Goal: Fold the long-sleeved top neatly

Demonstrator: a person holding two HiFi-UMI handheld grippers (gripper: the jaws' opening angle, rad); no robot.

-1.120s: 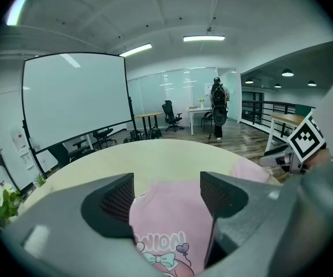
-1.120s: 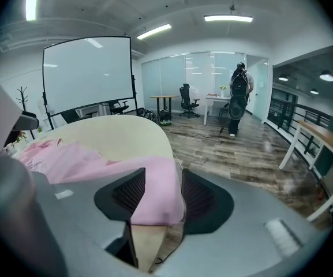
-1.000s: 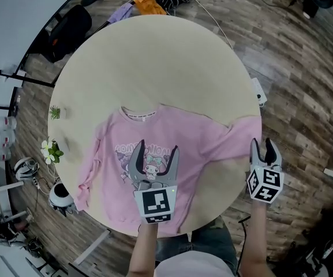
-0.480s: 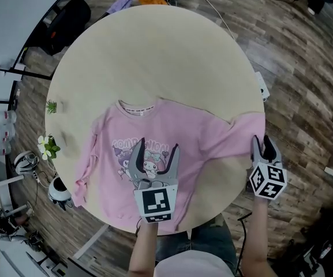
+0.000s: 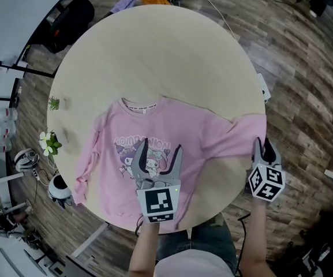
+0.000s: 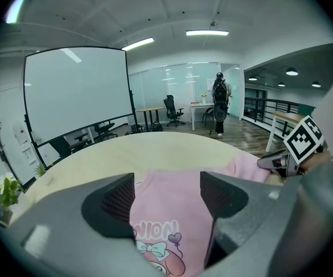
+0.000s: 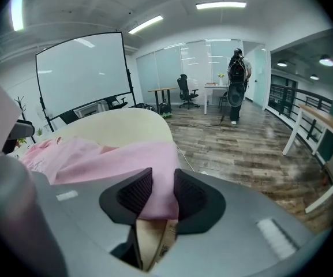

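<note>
The long-sleeved top (image 5: 105, 154) lies flat, print up, on the near half of the round tabletop (image 5: 154, 56), collar pointing away from the person. One sleeve (image 5: 235, 133) stretches sideways to the tabletop's edge, where the right tool (image 5: 264, 146) is clamped on the cuff (pink cloth fills the gap between its jaws). The left tool (image 5: 160, 149) hangs over the printed chest, jaws wide, nothing between them. The coming fold probably runs inward from the right tool, along the sleeve's length toward the body.
</note>
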